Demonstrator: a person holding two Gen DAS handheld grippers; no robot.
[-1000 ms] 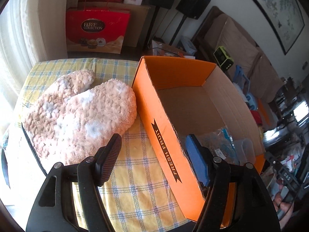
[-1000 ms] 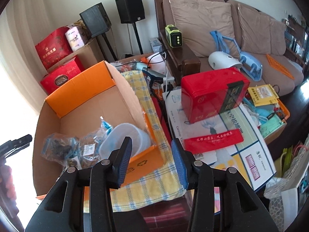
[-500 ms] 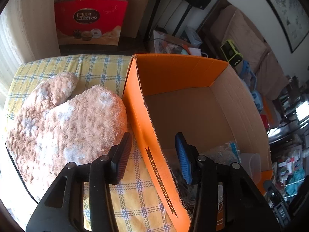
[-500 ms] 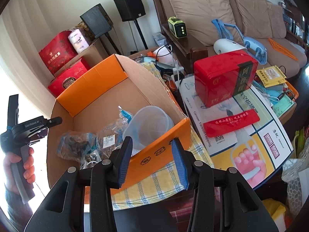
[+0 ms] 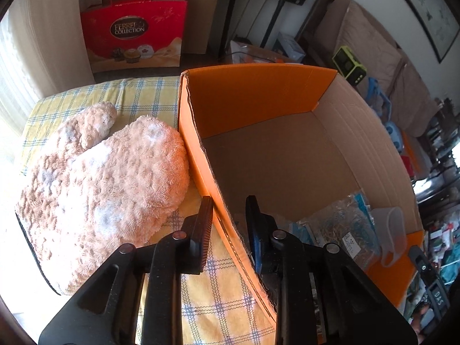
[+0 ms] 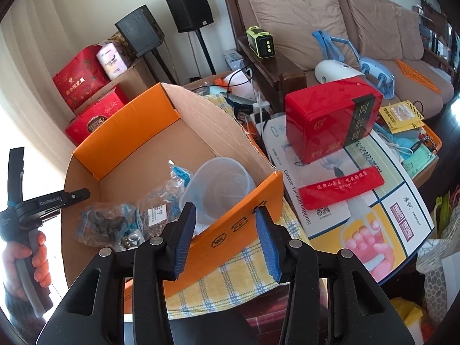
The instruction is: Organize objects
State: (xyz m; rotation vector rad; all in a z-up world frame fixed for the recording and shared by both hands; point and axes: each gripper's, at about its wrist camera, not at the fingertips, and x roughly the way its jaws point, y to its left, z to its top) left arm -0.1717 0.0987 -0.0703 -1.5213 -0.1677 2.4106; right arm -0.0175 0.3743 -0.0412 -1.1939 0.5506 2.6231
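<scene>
Left wrist view first: the left gripper (image 5: 228,224) straddles the near side wall of the orange cardboard box (image 5: 260,109), one finger outside over the yellow checked cloth (image 5: 221,307), the other inside, and its jaws are closing on that wall; whether the pads already press the cardboard I cannot tell, since a sliver of gap seems to remain. The wall edge is ragged and thin, so a pinch this near the top could crease or tear it, and a pull from a single wall might skew the box rather than shift it squarely. A fluffy pink mitt (image 5: 100,172) lies at centre left of the frame, touching the box's outer wall; if the box slides that way it would bunch the mitt and drag the cloth. Right wrist view: the right gripper (image 6: 227,238) is part open, straddling the box's orange front wall at lower centre, with no pad clearly pressing on it, so I judge it released. Inside the box, near that wall, sit a clear plastic cup (image 6: 218,184) and plastic bags of small parts (image 6: 120,221); a jolt could tip the cup over. At the left edge a hand (image 6: 26,261) grips the other tool's handle. To the right, a red tin (image 6: 330,120) stands on a printed carton (image 6: 373,201), close enough to be knocked if the box swings that way.
</scene>
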